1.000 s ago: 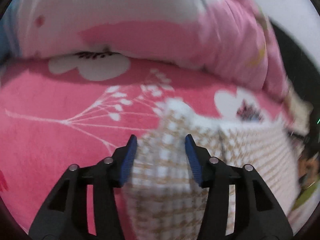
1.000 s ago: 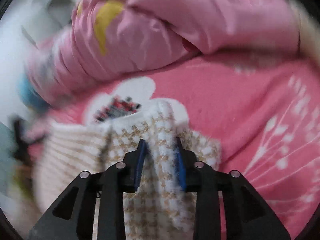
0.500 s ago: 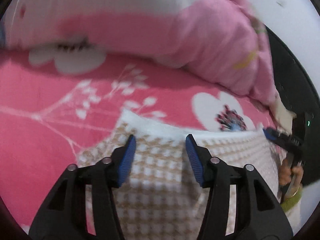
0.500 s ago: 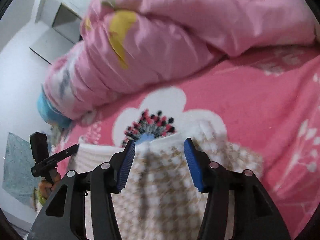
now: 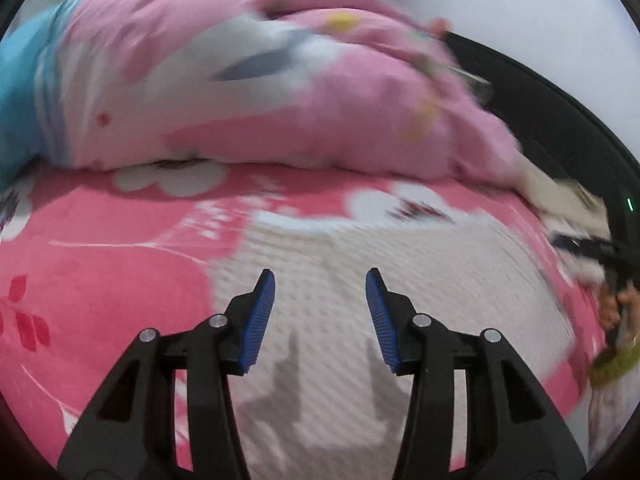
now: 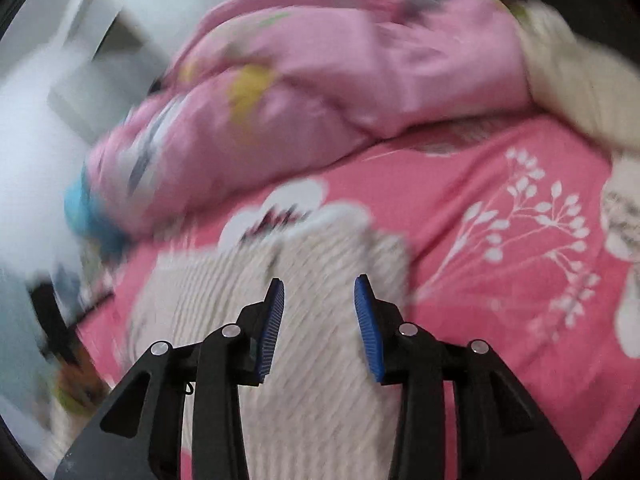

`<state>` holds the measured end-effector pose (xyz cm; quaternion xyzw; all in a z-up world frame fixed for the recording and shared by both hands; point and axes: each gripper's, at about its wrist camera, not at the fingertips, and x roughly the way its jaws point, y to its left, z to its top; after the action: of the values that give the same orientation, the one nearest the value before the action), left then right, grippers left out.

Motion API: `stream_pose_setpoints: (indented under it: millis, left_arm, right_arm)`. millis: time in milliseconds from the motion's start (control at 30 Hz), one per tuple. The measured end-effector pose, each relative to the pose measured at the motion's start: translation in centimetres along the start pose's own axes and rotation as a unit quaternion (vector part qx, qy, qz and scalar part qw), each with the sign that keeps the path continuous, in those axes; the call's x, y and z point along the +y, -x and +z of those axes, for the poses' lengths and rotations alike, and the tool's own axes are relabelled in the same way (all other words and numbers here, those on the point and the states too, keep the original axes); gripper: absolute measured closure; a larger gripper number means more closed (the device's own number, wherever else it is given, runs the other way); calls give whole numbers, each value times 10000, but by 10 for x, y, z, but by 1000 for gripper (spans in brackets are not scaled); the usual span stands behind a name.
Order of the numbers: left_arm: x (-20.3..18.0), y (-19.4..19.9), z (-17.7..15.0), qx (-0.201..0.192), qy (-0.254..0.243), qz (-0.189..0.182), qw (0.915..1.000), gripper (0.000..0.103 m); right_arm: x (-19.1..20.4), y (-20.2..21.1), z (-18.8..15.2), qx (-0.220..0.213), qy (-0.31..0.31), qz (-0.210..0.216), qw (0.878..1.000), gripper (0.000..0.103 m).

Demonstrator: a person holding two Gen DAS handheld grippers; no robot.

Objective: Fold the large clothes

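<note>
A: Any words, labels or numbers to read?
B: None; both views are blurred; the sheet carries only white flowers and sprigs, no lettering; the quilt shows coloured shapes, no letters.
A: Brands or signs?
B: None legible.

We count two grippers: the left gripper and the right gripper. Each carries two fingers, and each finger has one blue pad, so we count four blue pads in all. We count one knitted garment, lying below and beyond both pairs of fingers. We count one pink flowered sheet under it, showing to either side of the fingers. We count one bunched pink quilt well beyond the fingertips. We count one blue item at the quilt's end; blur prevents identifying it. Two white flower prints lie between fingertips and quilt in the left wrist view.
</note>
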<state>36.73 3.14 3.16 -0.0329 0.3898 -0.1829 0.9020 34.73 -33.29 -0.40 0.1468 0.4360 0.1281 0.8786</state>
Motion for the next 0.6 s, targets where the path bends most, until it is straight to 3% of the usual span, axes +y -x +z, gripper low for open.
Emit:
stream_pose_setpoints:
  millis: [67,100,200,267,367,433,500,567,600]
  left_arm:
    - [-29,5,-24,96,-436,-52,9990,56]
    - [-38,1,-35,122,-575,99,9982,55]
    - [-29,-40,-77,616,-697,986,9908,54]
    - [-16,-43,-91,478,-500,675,9953,53]
    - [-27,-20,-82,317,-588,805,9945,55]
    - [-45,1,-78,49,-841,564,9948,55]
    - [-64,11,-80,-64,-1036,222,9944,53]
    - [-80,3,-88,20,-1200,-8,9928,45]
    - [-88,-14,-99,280,-1297,1,9912,44]
  right_arm:
    - [38,-1,-32,100,601,-119,9981,58]
    - [45,-3,-44,121,781,-282,9965,56]
    - [42,-45,-89,511,1169,-1066,9861,50]
    - [33,-55,-97,465,1125,-959,9879,50]
    - [47,-33,-82,385,955,-1130,9883,50]
    - [74,-14,-81,162,1194,-762,9898,50]
    - [99,-10,-91,52,1526,-664,9860,50]
    - [111,-26,-106,123,1759,-756,9814,50]
    - [109,-47,-118,328,1774,-842,9800,50]
